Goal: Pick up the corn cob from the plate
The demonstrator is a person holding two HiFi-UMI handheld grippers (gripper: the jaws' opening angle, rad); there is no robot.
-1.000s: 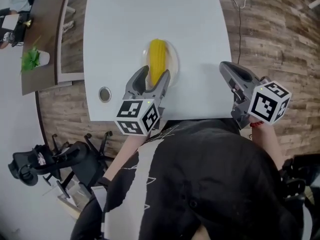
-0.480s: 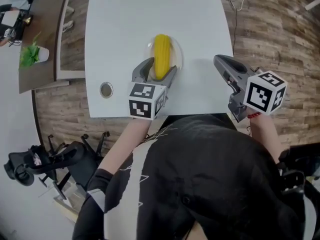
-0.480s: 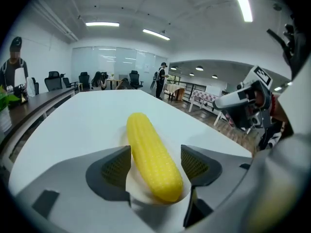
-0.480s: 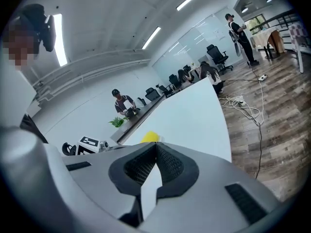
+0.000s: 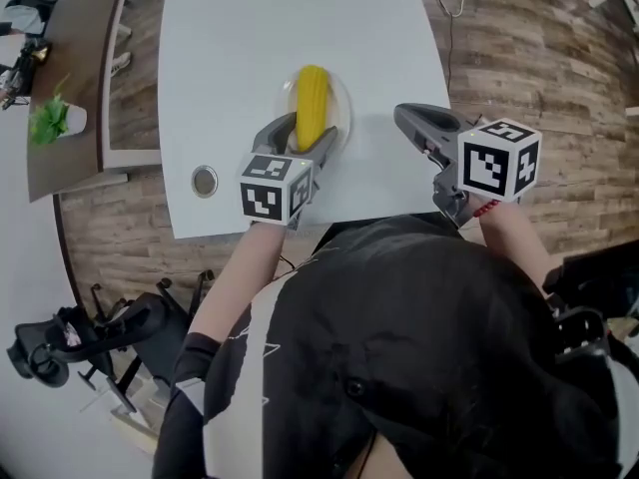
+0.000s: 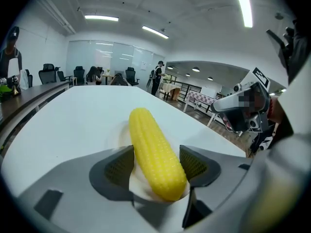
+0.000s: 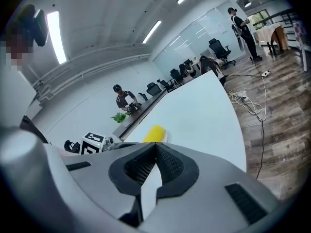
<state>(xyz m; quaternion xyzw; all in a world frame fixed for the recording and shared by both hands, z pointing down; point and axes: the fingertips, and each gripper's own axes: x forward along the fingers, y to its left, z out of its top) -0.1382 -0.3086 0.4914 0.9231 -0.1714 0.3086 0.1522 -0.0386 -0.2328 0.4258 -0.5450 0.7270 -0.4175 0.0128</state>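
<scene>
At upper centre of the head view, corn (image 5: 313, 103) lies on the plate (image 5: 344, 120), its near end between the just-opened, unpinching jaws of the left gripper (image 5: 306, 138). The right gripper (image 5: 404, 118) is closed and empty. Next, likely: squeeze, then lift.

A long white table (image 5: 240, 38) stands on a wood-plank floor (image 5: 519, 58). A pale round plate (image 5: 343, 108) lies on it near the front edge. A small round metal disc (image 5: 205, 181) sits flush in the tabletop, left of the plate.
</scene>
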